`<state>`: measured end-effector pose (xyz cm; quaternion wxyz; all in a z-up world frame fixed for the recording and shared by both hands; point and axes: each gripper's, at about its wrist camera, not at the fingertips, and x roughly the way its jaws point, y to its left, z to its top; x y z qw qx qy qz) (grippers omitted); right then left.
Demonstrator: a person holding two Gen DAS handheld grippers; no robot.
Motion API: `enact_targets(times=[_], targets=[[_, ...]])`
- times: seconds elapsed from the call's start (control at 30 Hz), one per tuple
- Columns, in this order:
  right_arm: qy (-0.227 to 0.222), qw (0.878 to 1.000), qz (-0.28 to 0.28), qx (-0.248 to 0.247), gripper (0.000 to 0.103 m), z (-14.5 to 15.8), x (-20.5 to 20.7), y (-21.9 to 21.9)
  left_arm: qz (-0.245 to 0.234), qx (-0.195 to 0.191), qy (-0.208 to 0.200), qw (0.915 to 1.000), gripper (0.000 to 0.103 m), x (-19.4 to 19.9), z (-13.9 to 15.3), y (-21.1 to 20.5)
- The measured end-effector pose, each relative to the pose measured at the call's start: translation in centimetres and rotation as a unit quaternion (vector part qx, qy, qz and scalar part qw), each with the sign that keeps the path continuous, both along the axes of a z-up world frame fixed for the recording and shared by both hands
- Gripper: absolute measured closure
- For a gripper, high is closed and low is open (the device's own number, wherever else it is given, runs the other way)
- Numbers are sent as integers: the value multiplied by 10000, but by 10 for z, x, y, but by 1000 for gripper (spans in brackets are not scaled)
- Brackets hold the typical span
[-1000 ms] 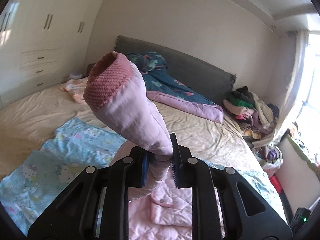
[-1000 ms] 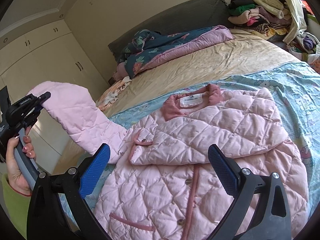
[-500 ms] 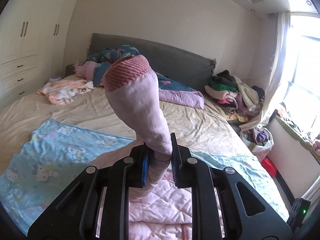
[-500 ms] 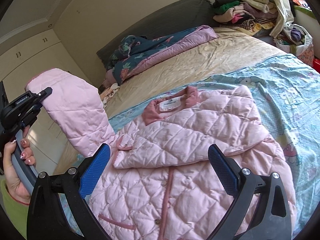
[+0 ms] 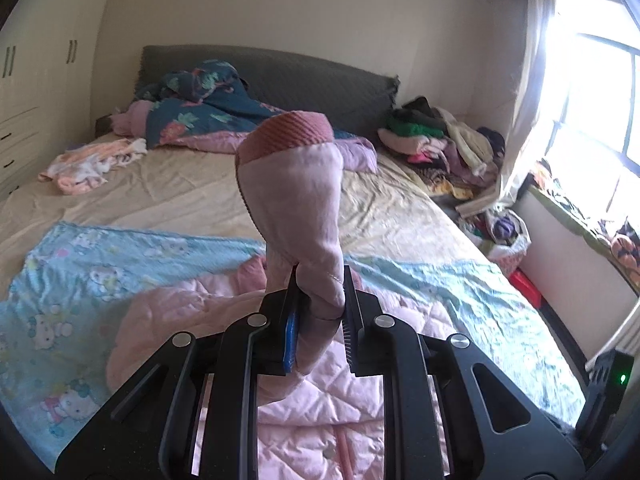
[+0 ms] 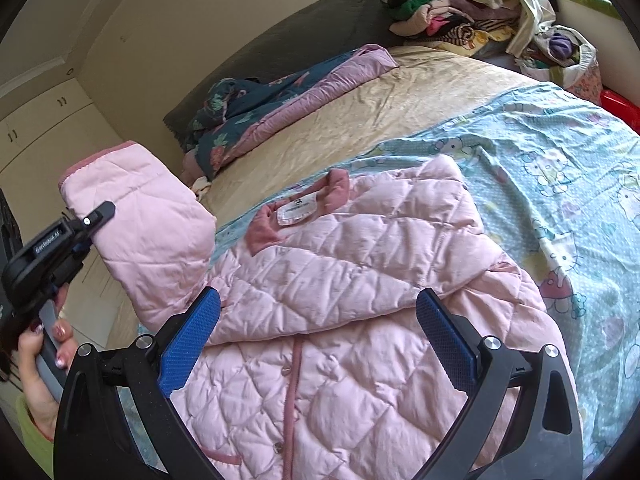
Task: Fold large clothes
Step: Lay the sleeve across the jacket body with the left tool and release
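Jacket [image 6: 360,292] lies front-up on a blanket [image 6: 560,168] spread over the near part of the bed [image 6: 360,108]. One sleeve [image 6: 148,240] raised off its left side, clamped in left gripper [image 5: 320,300]. Right gripper [image 6: 316,332] hovers above jacket front, jaws apart. Quilt [image 5: 208,112] bunched against headboard [image 5: 320,80]; clothes pile [image 5: 436,136] at far right.

Left gripper clamped, right gripper spread wide

The left gripper [image 5: 320,304] had its jaws pressed tight on the pink sleeve [image 5: 296,200] and was raised, gripped at the handle by the person's left hand [image 6: 44,364]. The right gripper [image 6: 318,338] hovered with jaws wide apart, holding nothing.
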<state>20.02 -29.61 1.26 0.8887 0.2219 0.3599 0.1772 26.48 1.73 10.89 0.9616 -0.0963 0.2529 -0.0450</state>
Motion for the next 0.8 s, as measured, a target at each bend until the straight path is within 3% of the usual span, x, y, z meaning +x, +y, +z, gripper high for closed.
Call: enact_targets(times=[0.47, 0.8], targets=[[154, 9991, -381, 138, 5, -14, 4, -33, -657, 364, 585, 9955, 90, 14, -60, -53], [218, 9975, -640, 211, 5, -19, 3, -57, -1306, 903, 1052, 9817, 83, 13, -109, -91]])
